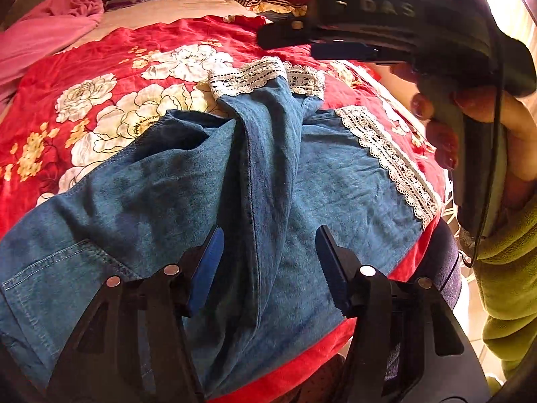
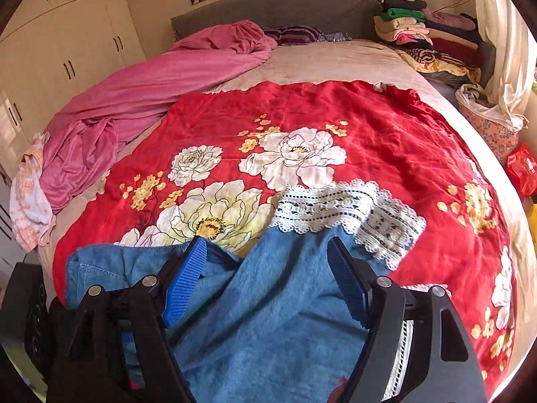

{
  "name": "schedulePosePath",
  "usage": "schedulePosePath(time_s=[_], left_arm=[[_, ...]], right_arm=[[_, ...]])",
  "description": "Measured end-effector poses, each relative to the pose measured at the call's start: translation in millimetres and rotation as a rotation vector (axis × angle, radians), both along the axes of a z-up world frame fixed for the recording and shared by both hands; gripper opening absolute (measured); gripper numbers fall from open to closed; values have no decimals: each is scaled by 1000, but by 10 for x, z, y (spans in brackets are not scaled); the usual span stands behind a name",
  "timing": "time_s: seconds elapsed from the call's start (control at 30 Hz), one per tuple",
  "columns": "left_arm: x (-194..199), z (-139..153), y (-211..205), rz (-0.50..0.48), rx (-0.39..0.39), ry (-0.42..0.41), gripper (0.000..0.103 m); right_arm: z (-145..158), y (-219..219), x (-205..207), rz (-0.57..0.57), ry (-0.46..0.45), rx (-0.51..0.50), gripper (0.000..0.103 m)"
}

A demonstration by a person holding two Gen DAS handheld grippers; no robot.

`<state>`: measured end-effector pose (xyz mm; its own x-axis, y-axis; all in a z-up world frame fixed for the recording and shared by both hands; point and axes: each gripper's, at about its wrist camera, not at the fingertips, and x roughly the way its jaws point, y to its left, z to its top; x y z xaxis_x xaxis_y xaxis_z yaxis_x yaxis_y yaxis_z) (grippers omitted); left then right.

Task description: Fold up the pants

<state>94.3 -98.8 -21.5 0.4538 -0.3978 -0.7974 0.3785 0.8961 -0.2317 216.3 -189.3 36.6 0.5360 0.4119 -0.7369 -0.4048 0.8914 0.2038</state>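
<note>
Blue denim pants with white lace cuffs lie on a red floral bedspread. One leg is folded over the other, with a raised ridge of cloth running down the middle. My left gripper is open just above the pants, its jaws on either side of that ridge. My right gripper is open over the leg near the lace cuffs, holding nothing. It also shows in the left wrist view, above the far cuffs.
A pink blanket lies bunched at the bed's left. A stack of folded clothes sits at the far right by the grey headboard. White wardrobes stand to the left. A floral basket sits at the right edge.
</note>
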Motion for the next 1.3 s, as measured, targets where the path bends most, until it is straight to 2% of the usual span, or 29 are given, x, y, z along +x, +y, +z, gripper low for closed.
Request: schedulePosePath(time_s=[0.03, 0.1, 0.17, 0.37, 0.4, 0.43, 0.47, 0.5, 0.53, 0.57, 0.73, 0.9, 0.93, 0.97, 1.0, 1.17, 1.3], left_arm=[[32, -33, 1, 6, -8, 4, 40], [90, -115, -3, 12, -34, 26, 23], [134, -211, -3, 23, -43, 53, 13], [130, -288, -26, 4, -32, 49, 12], [131, -286, -24, 2, -34, 49, 12], [134, -282, -22, -1, -34, 47, 12], [135, -276, -18, -2, -36, 45, 12], [140, -279, -26, -5, -38, 42, 12], [137, -272, -24, -10, -38, 37, 12], [135, -266, -21, -13, -38, 32, 12], [126, -241, 16, -9, -59, 19, 12], [95, -181, 23, -5, -68, -17, 16], [78, -159, 24, -4, -64, -28, 15], [58, -130, 23, -3, -59, -37, 10], [29, -104, 33, -5, -54, -43, 5], [-151, 22, 58, -34, -25, -96, 2], [-220, 92, 109, -58, -11, -125, 2]], right_arm=[[-52, 87, 106, 4, 7, -27, 74], [-182, 237, 321, 0, 42, -67, 74], [-343, 344, 526, -23, 103, -86, 74], [-824, 482, 971, -101, 204, -172, 73], [-870, 479, 1009, -92, 190, -187, 67], [-903, 479, 1029, -88, 165, -223, 40], [-914, 428, 1040, -90, 161, -215, 27], [-897, 337, 1039, -95, 171, -153, 23], [-864, 219, 1027, -100, 187, -73, 12], [-822, 90, 997, -116, 198, -12, 9], [-454, -449, 633, -174, 135, 147, 8], [-124, -853, 191, -228, 62, 187, 7], [-71, -930, 128, -247, 53, 196, 7], [-22, -1013, 30, -261, 42, 211, 7], [19, -1099, -64, -271, 32, 226, 7], [151, -1454, -561, -326, -4, 279, 7], [100, -1686, -982, -369, 13, 333, 7]])
